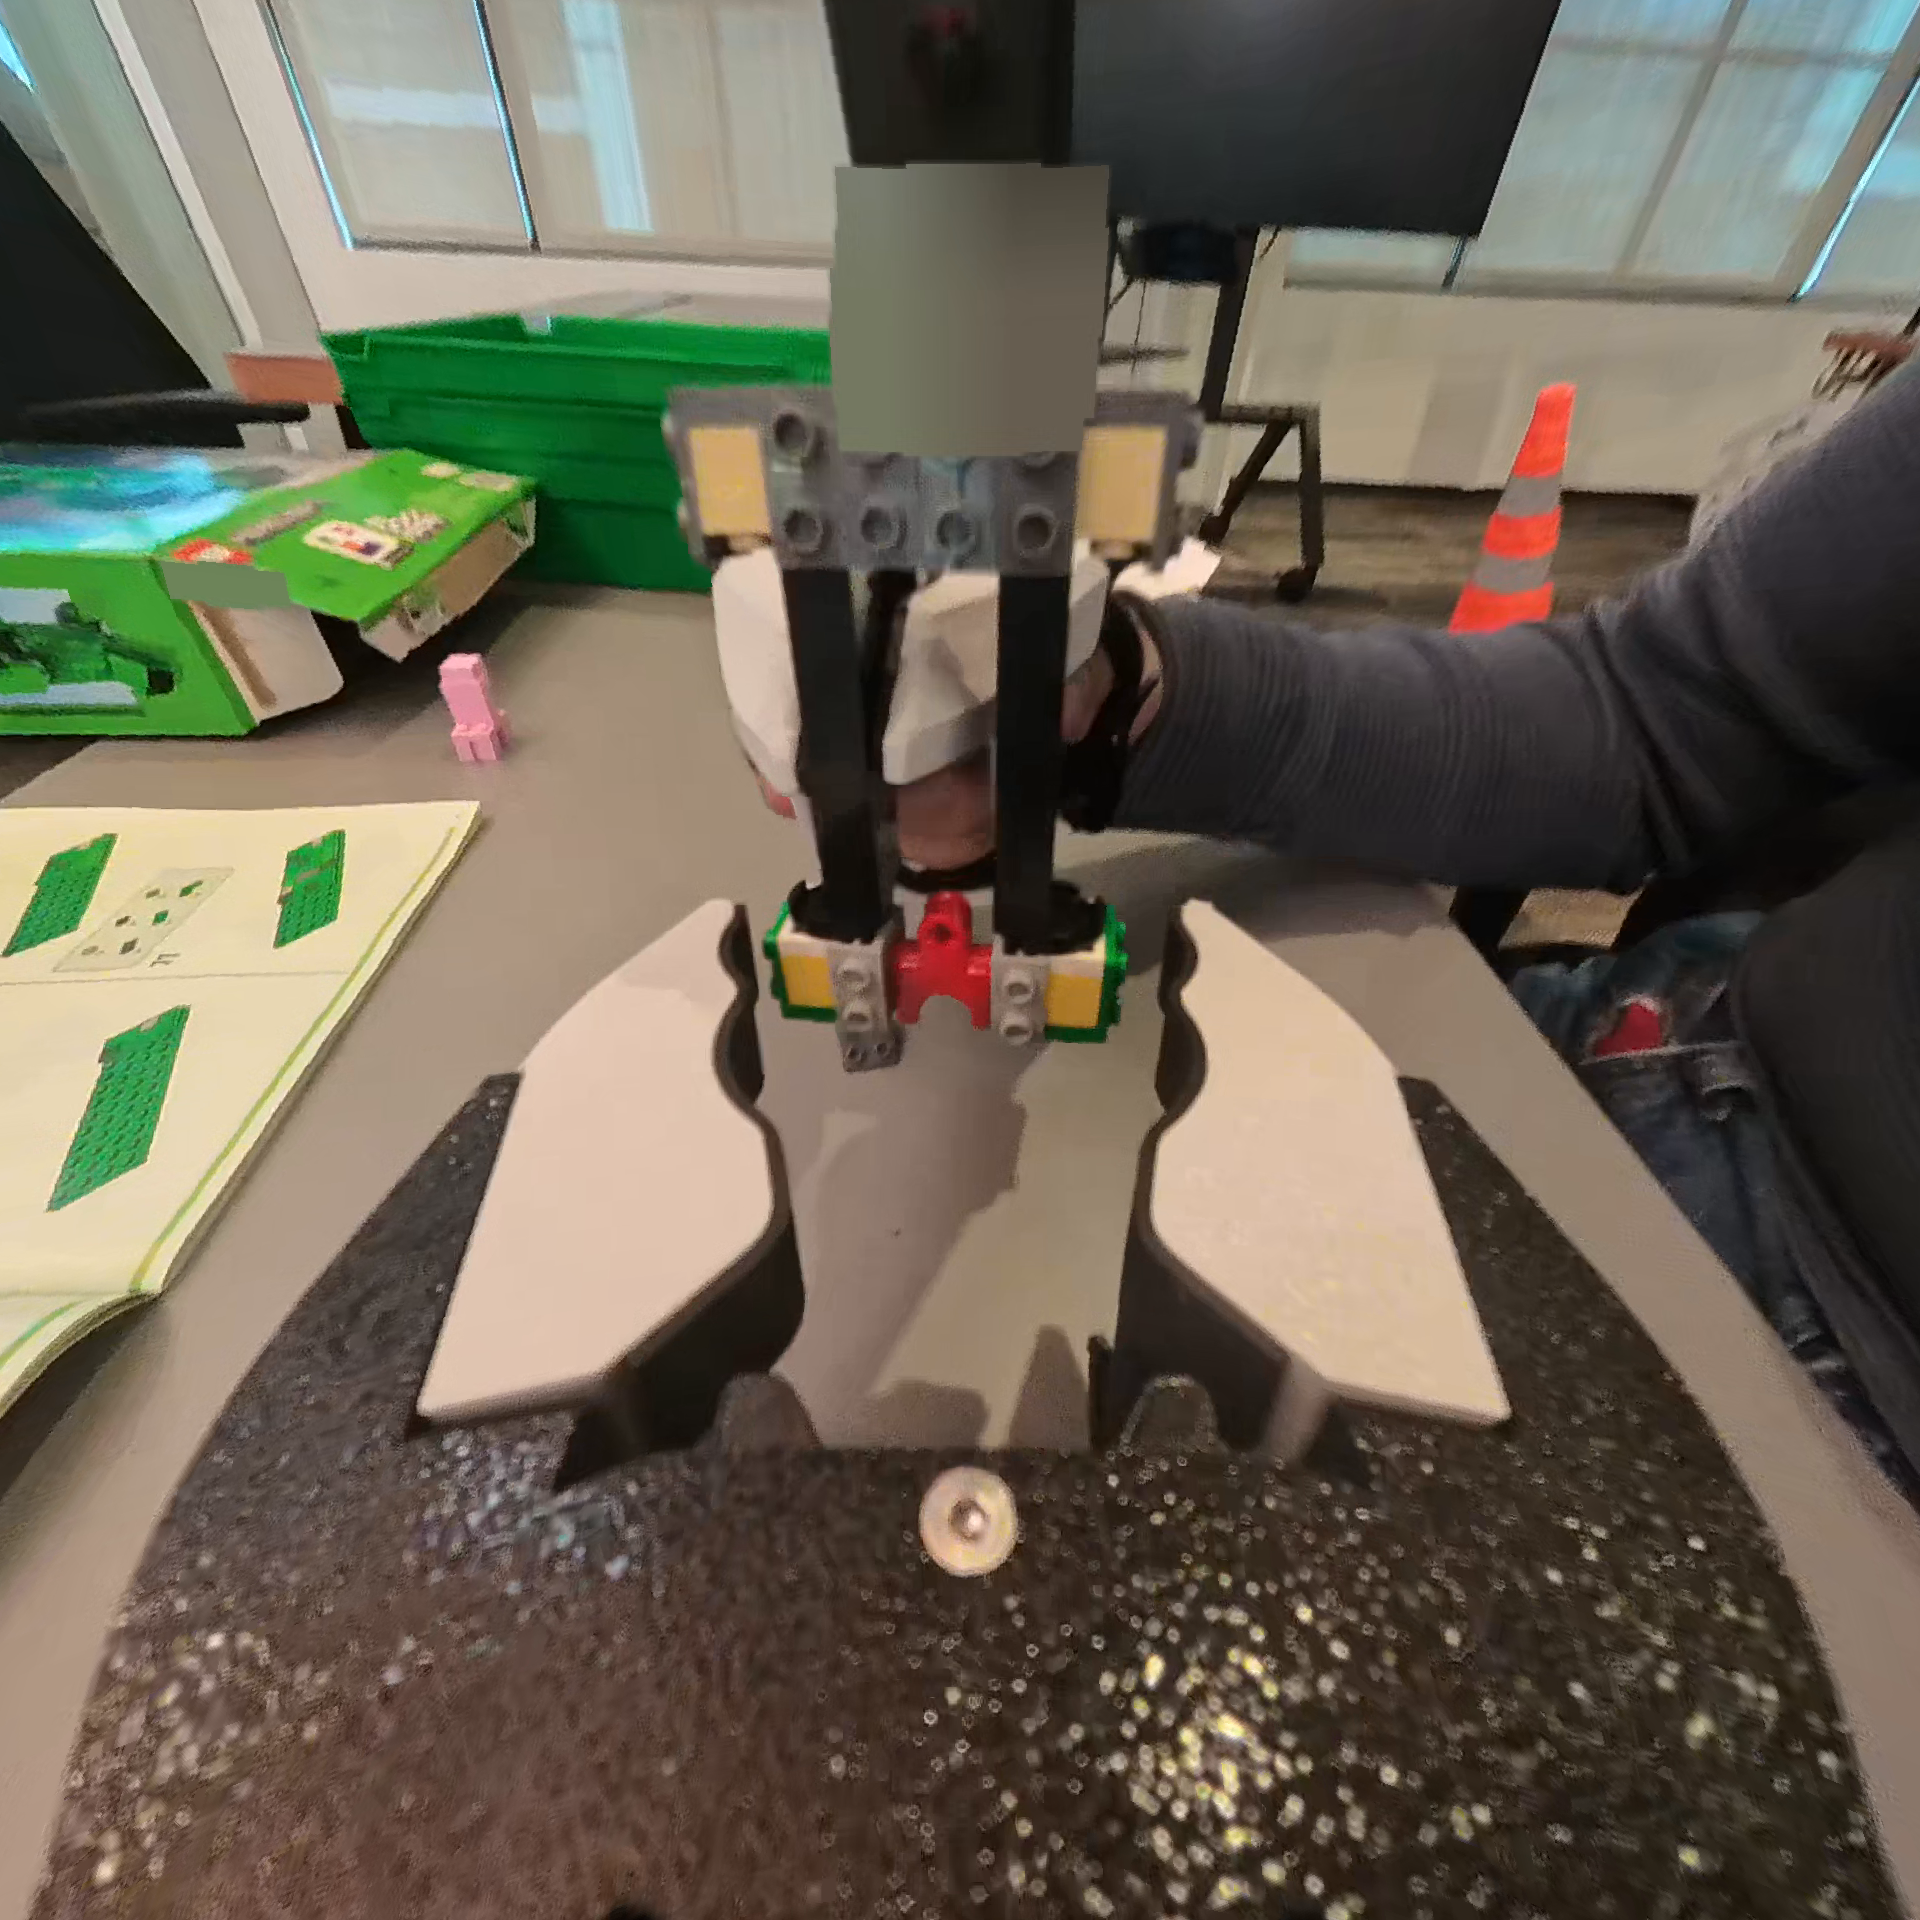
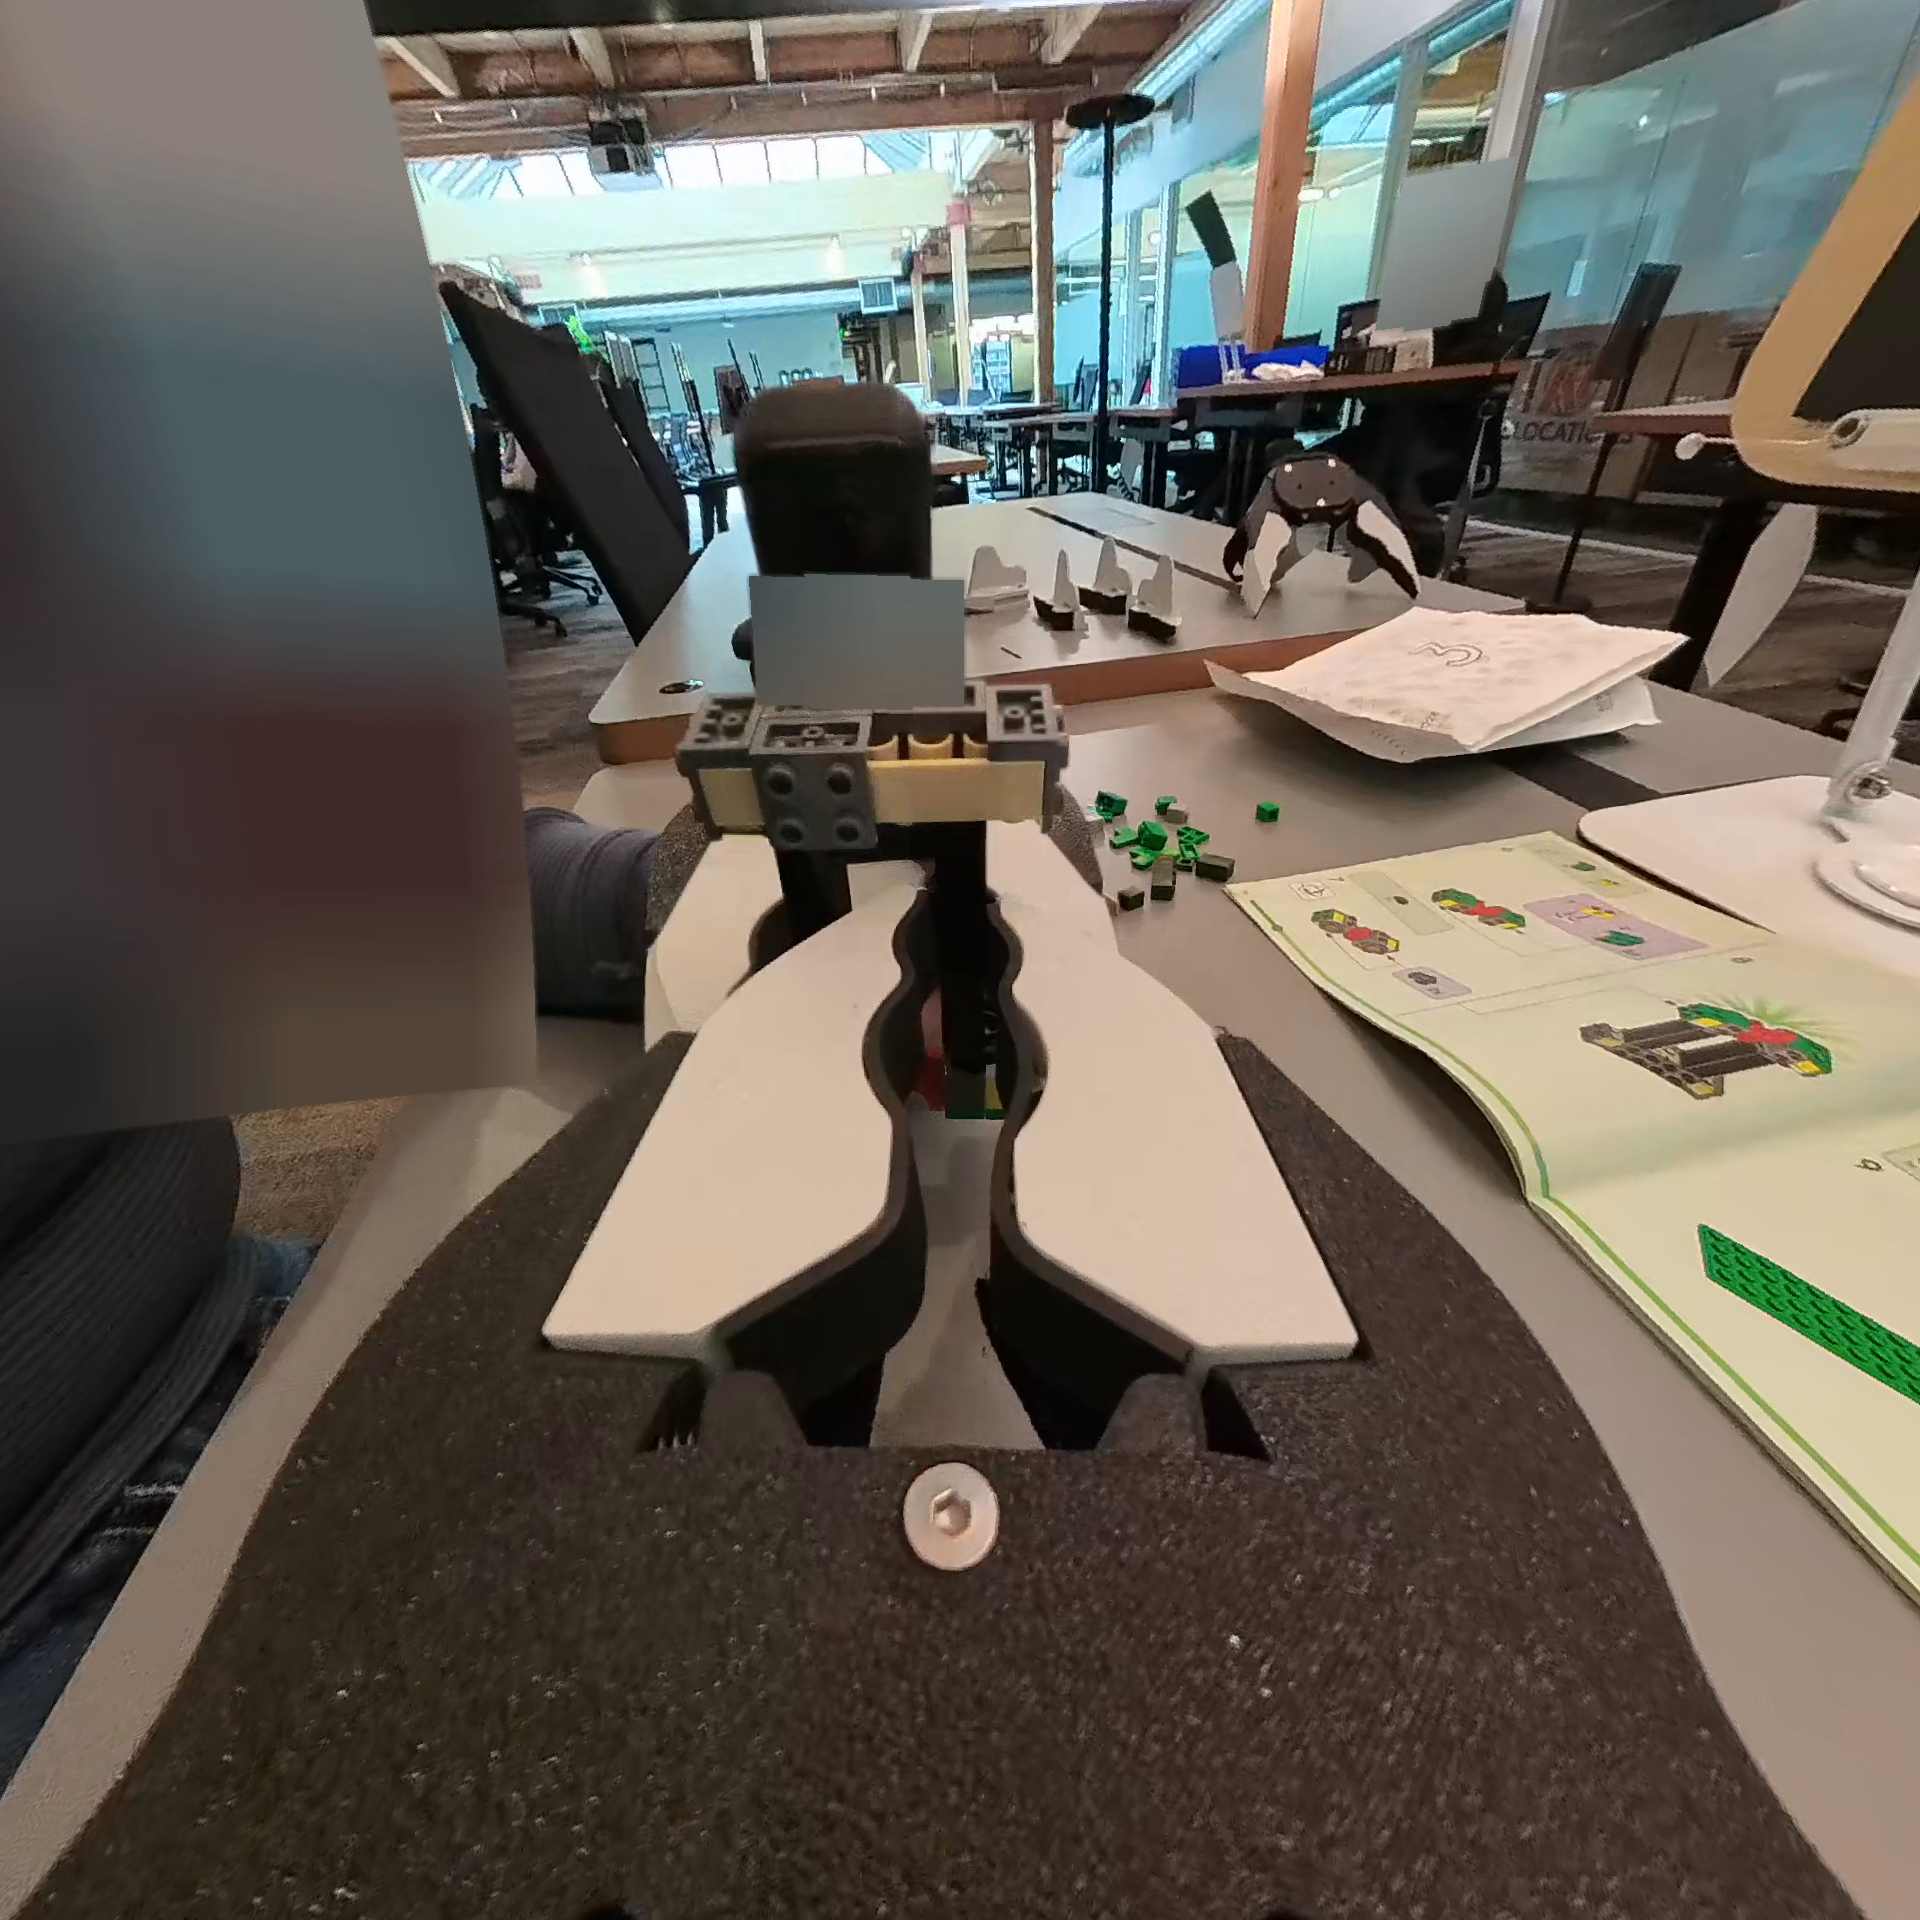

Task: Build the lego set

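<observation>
Step in hand: a half-built lego assembly (image 1: 935, 727) is stood on end on the grey table (image 1: 623, 686), near its middle, and is held steady for further bricks, as judged from the pose.
Assembly: black columns are seen joining a grey-and-tan studded end at the top to a green, yellow and red end at the bottom.
Right gripper (image 2: 951, 1039): its fingers are drawn narrow around one black column (contact is hidden in the dark gap, so a firm clamp is judged, not seen).
Left gripper (image 1: 956, 997): its fingers are spread wide, nothing is held, and the lower end of the assembly is faced from just in front.
Next move: a loose piece would probably have to be fetched by the free gripper and pressed onto the studs while the columns are kept upright.
Loose green pieces (image 2: 1164, 842): scattered well toward the far edge of the table.
Instruction booklet (image 2: 1621, 1049): laid open along one side edge.
Green box (image 1: 229, 582) and pink figure (image 1: 473, 707): placed toward a far corner.
In the way: the tall assembly could be tipped by a sideways push.
</observation>
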Tool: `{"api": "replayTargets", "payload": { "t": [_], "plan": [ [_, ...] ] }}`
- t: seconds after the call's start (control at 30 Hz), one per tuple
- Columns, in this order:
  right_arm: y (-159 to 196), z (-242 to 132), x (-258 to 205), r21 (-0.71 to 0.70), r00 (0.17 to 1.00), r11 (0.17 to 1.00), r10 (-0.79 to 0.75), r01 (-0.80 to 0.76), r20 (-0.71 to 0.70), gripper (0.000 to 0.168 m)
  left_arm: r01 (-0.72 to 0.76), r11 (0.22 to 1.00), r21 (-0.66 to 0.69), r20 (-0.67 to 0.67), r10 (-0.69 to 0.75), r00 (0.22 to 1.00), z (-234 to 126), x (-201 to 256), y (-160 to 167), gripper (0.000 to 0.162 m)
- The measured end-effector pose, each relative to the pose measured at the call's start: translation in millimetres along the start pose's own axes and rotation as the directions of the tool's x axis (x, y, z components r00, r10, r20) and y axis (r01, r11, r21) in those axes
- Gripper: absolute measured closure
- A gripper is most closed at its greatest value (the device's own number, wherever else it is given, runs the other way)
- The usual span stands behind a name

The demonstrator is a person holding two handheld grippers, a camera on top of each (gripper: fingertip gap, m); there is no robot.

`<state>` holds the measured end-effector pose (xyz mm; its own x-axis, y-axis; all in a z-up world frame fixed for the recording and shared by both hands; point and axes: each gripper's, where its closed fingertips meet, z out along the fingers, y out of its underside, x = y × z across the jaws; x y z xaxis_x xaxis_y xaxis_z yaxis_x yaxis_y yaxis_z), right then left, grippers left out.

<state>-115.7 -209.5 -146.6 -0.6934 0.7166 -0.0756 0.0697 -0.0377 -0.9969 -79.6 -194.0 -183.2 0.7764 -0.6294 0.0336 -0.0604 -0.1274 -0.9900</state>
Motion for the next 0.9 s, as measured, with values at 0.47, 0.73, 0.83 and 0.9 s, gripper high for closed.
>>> {"api": "replayTargets", "payload": {
  "t": [0.47,0.73,0.83,0.9],
  "plan": [
    [7.2,-2.0,-4.2,-0.071,0.999,0.997,-0.005,0.008,0.034,0.161,-0.061,0.995,-0.081,0.001,0.062,0.998,2.9,2.8,12.5,0.094],
    [6.2,-6.1,-0.9,-0.055,1.000,0.998,0.005,-0.004,0.023,0.161,-0.054,0.998,-0.037,0.011,0.054,0.998,-1.5,0.5,6.2,0.098],
    [6.0,-5.7,-1.6,-0.051,1.000,0.999,0.008,-0.006,0.027,0.161,-0.049,0.998,-0.036,0.006,0.049,0.999,-1.0,1.5,5.9,0.098],
    [5.7,-5.5,-1.6,-0.044,0.999,0.999,0.014,-0.012,0.030,0.161,-0.047,0.998,-0.041,0.012,0.048,0.999,-0.3,0.5,7.1,0.095]
  ]
}}
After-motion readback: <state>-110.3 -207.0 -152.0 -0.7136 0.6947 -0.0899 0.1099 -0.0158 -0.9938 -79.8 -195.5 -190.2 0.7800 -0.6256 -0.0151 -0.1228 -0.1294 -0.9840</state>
